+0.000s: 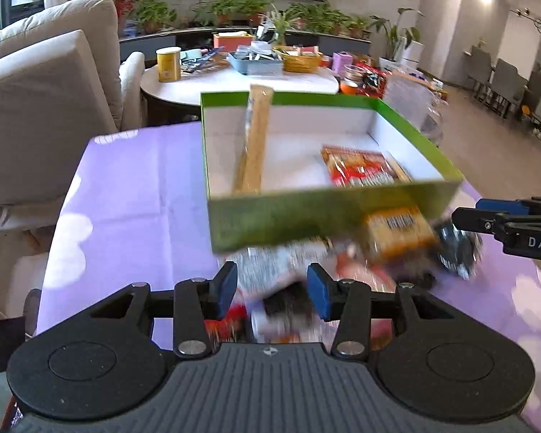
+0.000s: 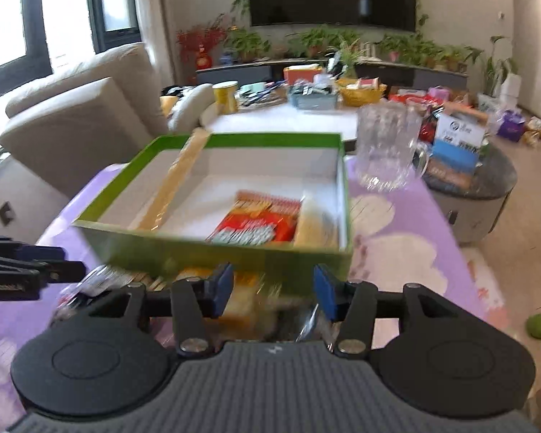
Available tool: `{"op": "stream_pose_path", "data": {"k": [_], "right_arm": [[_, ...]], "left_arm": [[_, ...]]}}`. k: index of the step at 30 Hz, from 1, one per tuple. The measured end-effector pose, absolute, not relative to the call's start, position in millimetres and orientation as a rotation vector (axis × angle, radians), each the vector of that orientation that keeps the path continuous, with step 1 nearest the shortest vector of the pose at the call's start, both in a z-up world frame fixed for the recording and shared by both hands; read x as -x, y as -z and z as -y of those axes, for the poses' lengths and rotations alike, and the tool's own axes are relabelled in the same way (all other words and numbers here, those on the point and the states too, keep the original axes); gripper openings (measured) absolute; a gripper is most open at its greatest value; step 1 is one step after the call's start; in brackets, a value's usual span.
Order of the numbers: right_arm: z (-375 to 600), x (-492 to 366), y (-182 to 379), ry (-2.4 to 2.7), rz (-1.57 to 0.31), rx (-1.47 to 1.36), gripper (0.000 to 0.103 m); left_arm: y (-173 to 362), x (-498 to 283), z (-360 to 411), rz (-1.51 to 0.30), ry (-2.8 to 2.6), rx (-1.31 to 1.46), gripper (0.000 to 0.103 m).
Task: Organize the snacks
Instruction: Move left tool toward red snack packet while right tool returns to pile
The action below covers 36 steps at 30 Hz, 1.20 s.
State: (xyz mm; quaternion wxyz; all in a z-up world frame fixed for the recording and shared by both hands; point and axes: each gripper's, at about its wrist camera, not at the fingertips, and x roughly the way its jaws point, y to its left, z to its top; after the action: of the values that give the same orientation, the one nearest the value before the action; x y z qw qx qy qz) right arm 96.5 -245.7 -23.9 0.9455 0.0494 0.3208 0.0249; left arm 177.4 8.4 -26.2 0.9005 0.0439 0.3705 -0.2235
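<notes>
Judging left to right: bare purple tablecloth (image 1: 133, 195) leaves free room on the left. Hovering over the loose snack packets (image 1: 292, 281) in front of the green box (image 1: 277, 220), left gripper (image 1: 272, 290) half open, nothing gripped. Light, crinkly, slippery film, likely crushable, so best pinched by a flat edge or seam. Inside the box already: a long tan packet (image 1: 252, 144) leaning on the back wall, a red packet (image 1: 360, 169) lying flat. Further right, right gripper (image 2: 273, 290) wide open, empty, above an orange packet (image 1: 400, 231). Beside the box's right far corner, a fragile glass mug (image 2: 386, 148); table edge near
</notes>
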Motion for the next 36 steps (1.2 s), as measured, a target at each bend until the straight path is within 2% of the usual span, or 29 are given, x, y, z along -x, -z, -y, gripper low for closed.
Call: {"op": "stream_pose_path", "data": {"k": [12,20,28,36], "right_arm": [[238.2,-30.6,53.5,-0.102,-0.735,-0.044,0.054],[237.6,1.9,62.0,-0.125,-0.728,-0.087,0.054],[236.6,24.0,62.4,-0.181,-0.735,-0.162,0.054],[217.5,43.2,72.0,-0.220,-0.742,-0.066,0.055]], "left_arm": [[40.1,-98.4,-51.4,-0.794,0.464,0.083,0.040],[48.6,-38.8,-32.8,-0.851,0.612,0.053,0.040],[54.4,-24.6,-7.6,-0.871,0.610,-0.006,0.040],[48.4,-5.0,-3.9,-0.836,0.612,-0.022,0.041]]}}
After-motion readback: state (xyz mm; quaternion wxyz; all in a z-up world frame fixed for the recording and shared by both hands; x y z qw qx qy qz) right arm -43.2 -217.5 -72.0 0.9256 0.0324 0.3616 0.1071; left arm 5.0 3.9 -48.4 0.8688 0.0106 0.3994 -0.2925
